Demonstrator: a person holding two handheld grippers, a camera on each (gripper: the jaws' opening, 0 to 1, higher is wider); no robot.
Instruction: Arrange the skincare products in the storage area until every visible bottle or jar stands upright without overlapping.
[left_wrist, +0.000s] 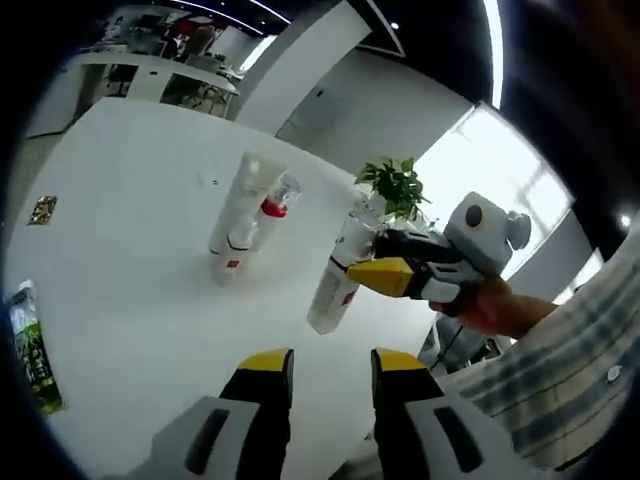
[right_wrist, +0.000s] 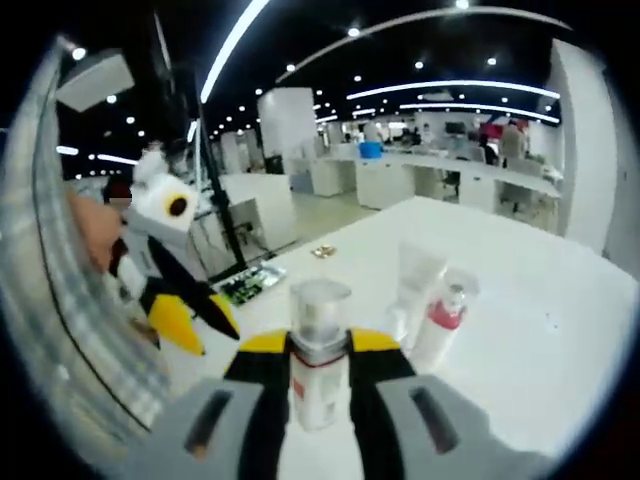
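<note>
1. The labels on the bottles are too blurred to read, and a green packet (left_wrist: 30, 350) is cut off at the edge of the left gripper view.
2. The right claw (right_wrist: 320, 345) pinches a clear-capped bottle (right_wrist: 318, 345) between its yellow-tipped jaws; in the left gripper view it grips that bottle (left_wrist: 338, 280) near its cap, with a hand (left_wrist: 495, 305) behind it.
3. The left claw (left_wrist: 330, 362) is spread, with nothing between its jaws, above the white surface (left_wrist: 130, 230).
4. A white tube (left_wrist: 243, 200) and a red-collared bottle (left_wrist: 262, 225) stand just beside each other, apart from the held bottle.
5. A potted plant (left_wrist: 395, 185) stands at the far edge; a small patterned item (left_wrist: 42, 209) lies well apart.
6. Beyond lies an open office with desks and ceiling strip lights.
</note>
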